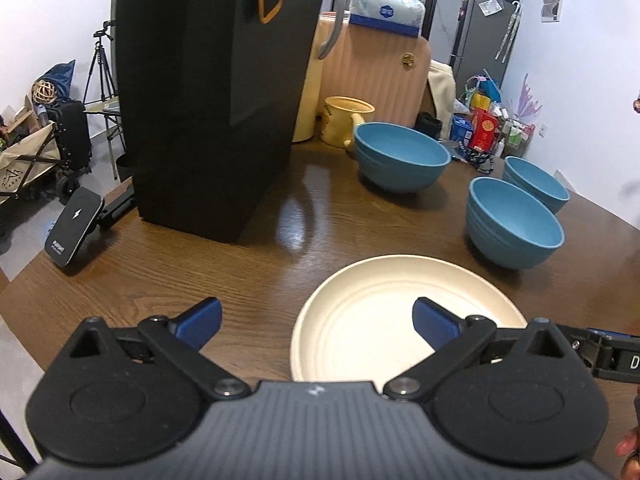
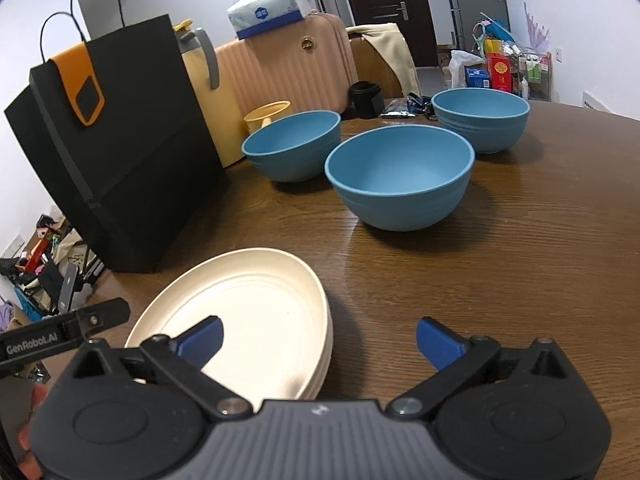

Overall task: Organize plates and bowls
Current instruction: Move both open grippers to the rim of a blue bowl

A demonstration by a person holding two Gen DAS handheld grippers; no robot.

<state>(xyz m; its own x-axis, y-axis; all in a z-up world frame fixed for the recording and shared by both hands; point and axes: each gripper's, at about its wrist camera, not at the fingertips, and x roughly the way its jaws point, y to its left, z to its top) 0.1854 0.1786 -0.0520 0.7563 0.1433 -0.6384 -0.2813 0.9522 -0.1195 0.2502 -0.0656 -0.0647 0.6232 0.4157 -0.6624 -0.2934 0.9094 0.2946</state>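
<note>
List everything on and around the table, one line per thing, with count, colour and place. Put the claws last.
bowls: three, blue, upright and apart on the far half of the table.
plates: a cream stack, near edge; count unclear.
table: one, dark brown wood.
paper bag: one, black with orange flap, standing left.
yellow mug: one, behind the bowls.
suitcase: one, pink, behind the table.
tissue pack: one, white and blue, on the suitcase.
left claw: open, empty, blue pads, over the plates' left edge.
right claw: open, empty, over the plates' right edge.
</note>
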